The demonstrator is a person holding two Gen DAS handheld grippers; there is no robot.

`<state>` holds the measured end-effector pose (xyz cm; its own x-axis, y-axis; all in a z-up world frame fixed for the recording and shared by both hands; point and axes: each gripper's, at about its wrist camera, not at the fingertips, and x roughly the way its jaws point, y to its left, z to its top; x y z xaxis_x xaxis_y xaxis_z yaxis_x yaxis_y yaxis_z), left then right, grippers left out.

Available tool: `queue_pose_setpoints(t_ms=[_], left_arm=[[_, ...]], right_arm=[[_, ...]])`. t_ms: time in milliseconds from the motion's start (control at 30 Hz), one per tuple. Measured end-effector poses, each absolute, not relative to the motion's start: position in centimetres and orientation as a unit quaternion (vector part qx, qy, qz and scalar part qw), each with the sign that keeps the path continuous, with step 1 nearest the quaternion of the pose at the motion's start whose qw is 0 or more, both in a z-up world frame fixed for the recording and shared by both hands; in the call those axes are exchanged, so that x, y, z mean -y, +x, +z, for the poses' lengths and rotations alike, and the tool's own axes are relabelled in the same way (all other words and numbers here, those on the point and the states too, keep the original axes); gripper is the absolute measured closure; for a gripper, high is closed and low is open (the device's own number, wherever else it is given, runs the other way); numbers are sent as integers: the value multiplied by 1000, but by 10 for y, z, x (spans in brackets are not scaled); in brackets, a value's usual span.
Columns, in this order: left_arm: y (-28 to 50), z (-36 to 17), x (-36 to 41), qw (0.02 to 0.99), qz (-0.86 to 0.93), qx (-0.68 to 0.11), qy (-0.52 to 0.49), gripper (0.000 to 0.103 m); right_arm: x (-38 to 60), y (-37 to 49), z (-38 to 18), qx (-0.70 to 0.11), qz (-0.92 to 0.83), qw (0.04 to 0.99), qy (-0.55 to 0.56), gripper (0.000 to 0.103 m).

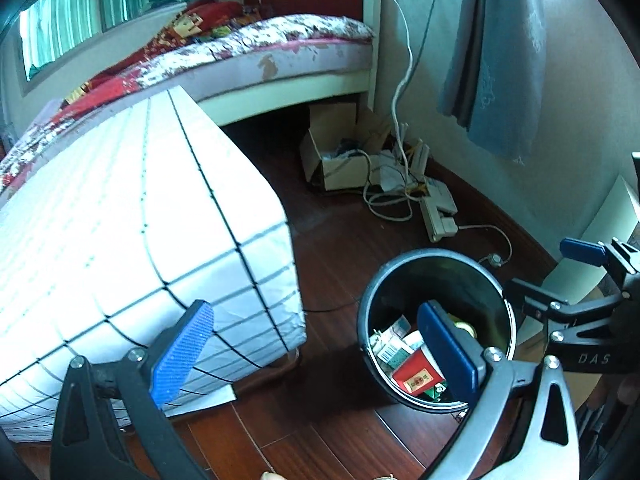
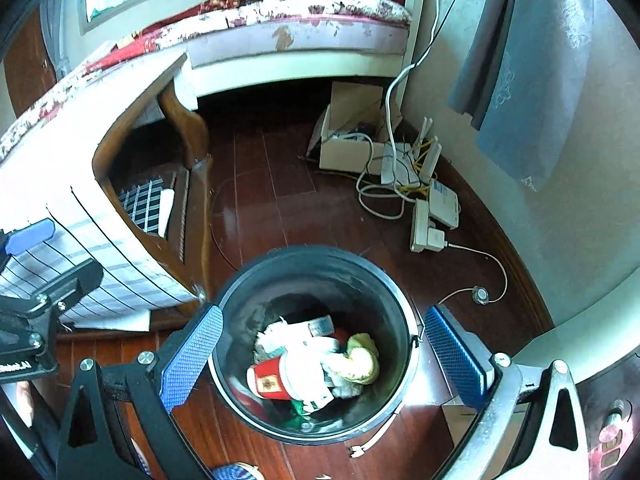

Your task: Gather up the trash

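A: Your right gripper point(image 2: 324, 360) hangs right over the trash bin point(image 2: 240, 292), its jaws spread wide and holding nothing. My guess is you keep it there because the bin is where every piece ends up.

B: And what lies inside?

A: A heap at the bottom: a red packet point(image 2: 270, 384), crumpled white paper point(image 2: 304, 364) and a yellowish wad point(image 2: 362, 360). From the right wrist view the pile sits between your two blue pads, well below them, with the bin's rim just beside each pad.

B: And your left gripper point(image 1: 316, 356)?

A: Also apart and empty. It is offset toward the table point(image 1: 120, 220) with the gridded white cloth; one pad lies in front of the cloth, the other overlaps the bin's mouth. In that view the bin stands on the wooden floor point(image 1: 320, 240) just beside the table's corner, so you reach it easily from either hand.

B: Is anything left to collect?

A: I judge most is gathered. The cardboard box point(image 2: 344, 148) and tangled cables point(image 2: 384, 192) by the wall, near the bed point(image 2: 300, 24), look like fixtures, not trash. A small white scrap point(image 2: 362, 446) lies on the floor just beside the bin; that may be your next pick.
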<state>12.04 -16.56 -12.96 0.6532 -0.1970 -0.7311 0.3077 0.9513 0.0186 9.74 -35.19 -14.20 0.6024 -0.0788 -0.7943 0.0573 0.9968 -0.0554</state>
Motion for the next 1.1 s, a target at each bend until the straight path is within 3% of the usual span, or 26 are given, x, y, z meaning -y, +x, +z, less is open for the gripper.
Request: queue_pose_setpoints(t_ms=[1100], left_arm=[[18, 6, 95, 956, -79, -279, 34, 1]], right_arm=[[277, 1, 21, -349, -69, 934, -41, 1]])
